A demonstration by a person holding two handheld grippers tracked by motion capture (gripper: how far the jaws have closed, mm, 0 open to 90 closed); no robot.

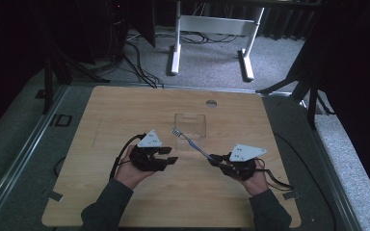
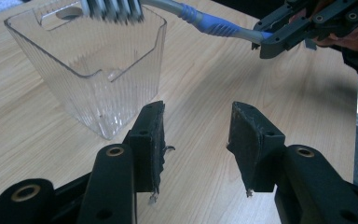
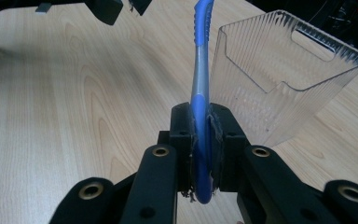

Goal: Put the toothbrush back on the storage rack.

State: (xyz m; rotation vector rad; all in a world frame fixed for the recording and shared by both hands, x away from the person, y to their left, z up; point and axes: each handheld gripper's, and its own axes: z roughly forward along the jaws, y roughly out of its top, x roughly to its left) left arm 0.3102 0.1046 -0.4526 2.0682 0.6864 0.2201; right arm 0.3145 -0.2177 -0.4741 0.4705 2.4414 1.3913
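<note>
A: Where is the toothbrush [image 3: 201, 70] held?

B: Its blue handle is clamped between the jaws of the right gripper [image 3: 200, 135]; the bristle head is poised over the rim of the clear ribbed container [image 2: 93, 70] on the worktop [image 1: 125, 115].

A: Left gripper [image 2: 196, 135]?

B: Jaws apart, nothing gripped, just beside the container.

Table [image 1: 125, 202] fills the middle of the high view, floor around it. Container [image 1: 191, 126] stands on the table, just above frame centre. Toothbrush [image 1: 189, 141] slants from lower right to upper left, head at the container's left front corner, handle end in the right gripper [image 1: 215, 159], right of centre. Left gripper [image 1: 169, 155] sits left of centre, level with the right one, well apart from it, below-left of the container. Desk legs [image 1: 175, 53] stand on the floor beyond the table, top centre. Both forearms enter from the bottom edge.
</note>
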